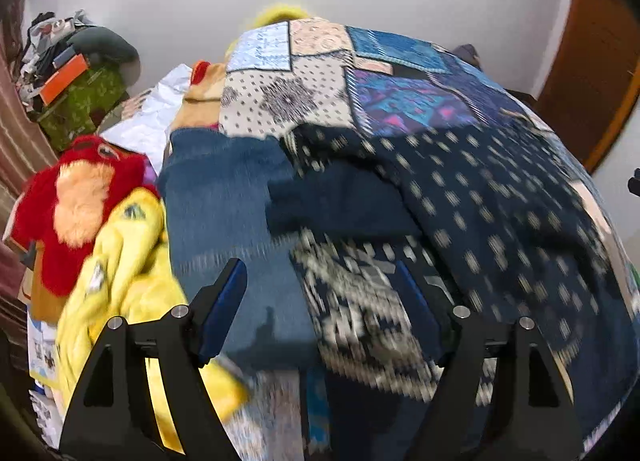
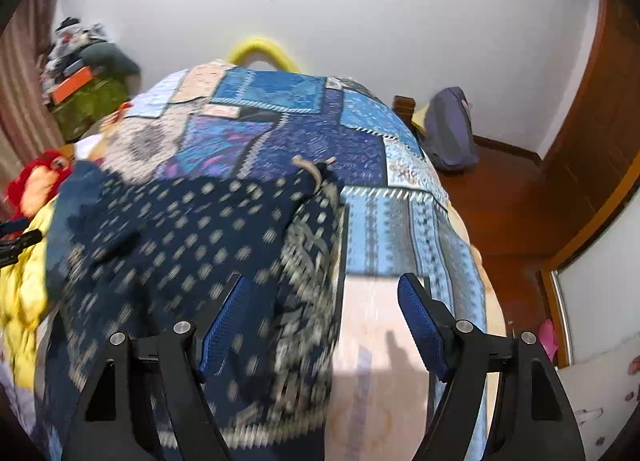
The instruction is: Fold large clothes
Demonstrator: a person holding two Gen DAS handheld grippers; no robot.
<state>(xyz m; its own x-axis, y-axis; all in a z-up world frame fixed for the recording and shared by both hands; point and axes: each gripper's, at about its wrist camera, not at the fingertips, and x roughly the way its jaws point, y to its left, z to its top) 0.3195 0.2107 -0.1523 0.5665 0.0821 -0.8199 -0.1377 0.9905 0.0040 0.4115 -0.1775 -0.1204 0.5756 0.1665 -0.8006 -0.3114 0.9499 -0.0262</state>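
Spreading across the near half of the bed, the dark blue patterned garment (image 2: 192, 229) lies over the patchwork bedspread (image 2: 304, 133), its pale dots and a band of paler motifs smeared by motion blur so the print is hard to read. In the left wrist view the same garment runs from the centre out to the right, its near edge passing under the frame bottom and cut off there. To its left lies a plainer blue piece of cloth (image 1: 224, 213); whether it belongs to the garment or is separate cannot be told.

The left gripper (image 1: 322, 297) has its fingers spread wide, nothing between them, over the seam where the plain blue meets the patterned band. The right gripper (image 2: 324, 313) is likewise wide, holding nothing, straddling the garment's right edge and the pale strip of bedspread beside it. Whether either touches the cloth cannot be told.

At far left, a red plush toy (image 1: 80, 197) sits against a yellow plush (image 1: 120, 261), whose lower part is hidden behind the left gripper's frame. Further away, a green-covered pile of clutter (image 1: 80, 101) stands near the wall; its contents are too small to name. A blue bag (image 2: 450, 129) leans at far right, beside the wooden floor.
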